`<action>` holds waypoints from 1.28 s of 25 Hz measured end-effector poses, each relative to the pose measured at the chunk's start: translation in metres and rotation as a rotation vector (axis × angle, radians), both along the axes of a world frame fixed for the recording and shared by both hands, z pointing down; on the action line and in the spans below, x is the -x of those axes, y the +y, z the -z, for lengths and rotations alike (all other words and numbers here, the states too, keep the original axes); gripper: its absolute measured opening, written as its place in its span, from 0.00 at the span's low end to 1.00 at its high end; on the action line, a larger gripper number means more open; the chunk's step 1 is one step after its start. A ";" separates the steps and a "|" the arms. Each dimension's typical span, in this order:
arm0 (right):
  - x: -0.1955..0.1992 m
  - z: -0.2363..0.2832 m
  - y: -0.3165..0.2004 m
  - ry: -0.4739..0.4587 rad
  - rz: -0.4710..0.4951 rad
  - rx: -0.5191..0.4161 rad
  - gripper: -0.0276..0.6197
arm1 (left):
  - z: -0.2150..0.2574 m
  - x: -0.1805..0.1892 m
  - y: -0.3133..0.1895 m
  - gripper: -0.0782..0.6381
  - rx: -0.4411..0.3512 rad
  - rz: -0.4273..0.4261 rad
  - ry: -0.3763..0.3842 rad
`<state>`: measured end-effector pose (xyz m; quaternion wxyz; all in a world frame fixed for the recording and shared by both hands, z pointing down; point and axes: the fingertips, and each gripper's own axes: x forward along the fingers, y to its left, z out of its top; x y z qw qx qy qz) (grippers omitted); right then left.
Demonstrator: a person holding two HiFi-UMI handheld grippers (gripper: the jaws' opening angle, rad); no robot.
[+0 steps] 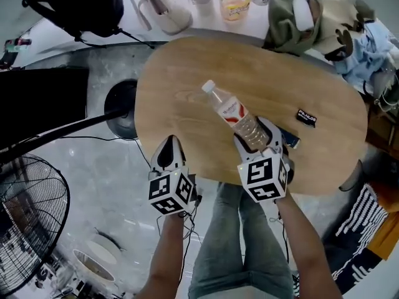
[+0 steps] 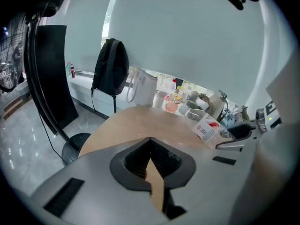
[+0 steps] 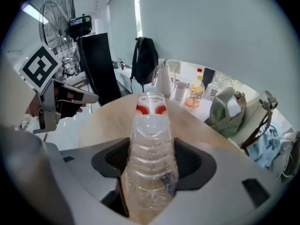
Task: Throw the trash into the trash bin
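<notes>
An empty clear plastic bottle (image 1: 234, 114) with a white cap and a red-and-white label is lifted over the oval wooden table (image 1: 187, 73). My right gripper (image 1: 259, 132) is shut on its lower body, cap pointing away from me. In the right gripper view the bottle (image 3: 150, 149) fills the space between both pads of that gripper (image 3: 152, 158). My left gripper (image 1: 168, 148) hovers at the table's near-left edge, jaws together and nothing held. The left gripper view shows its own closed jaws (image 2: 150, 142) and, at right, the bottle (image 2: 206, 128). No trash bin is visible.
A small black packet (image 1: 306, 118) lies on the table's right part. A camouflage garment (image 1: 312, 14), cups and a bag crowd the white counter behind. A black backpack (image 1: 78, 2), a round stand base (image 1: 121, 108) and a floor fan (image 1: 28, 223) stand to the left.
</notes>
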<state>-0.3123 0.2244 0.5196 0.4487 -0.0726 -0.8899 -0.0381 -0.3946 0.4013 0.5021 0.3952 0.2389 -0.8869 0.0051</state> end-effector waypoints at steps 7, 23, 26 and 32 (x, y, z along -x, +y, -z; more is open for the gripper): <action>-0.031 0.063 -0.051 -0.050 -0.174 -0.016 0.49 | 0.056 -0.007 -0.060 0.13 -0.035 -0.120 -0.026; -0.173 0.202 -0.166 -0.165 -0.666 -0.094 0.49 | 0.179 -0.069 -0.224 0.13 -0.122 -0.548 -0.104; -0.207 0.215 -0.187 -0.189 -0.747 -0.107 0.49 | 0.193 -0.095 -0.257 0.13 -0.143 -0.622 -0.120; -0.284 0.224 -0.232 -0.210 -0.872 -0.122 0.49 | 0.201 -0.167 -0.317 0.13 -0.168 -0.729 -0.111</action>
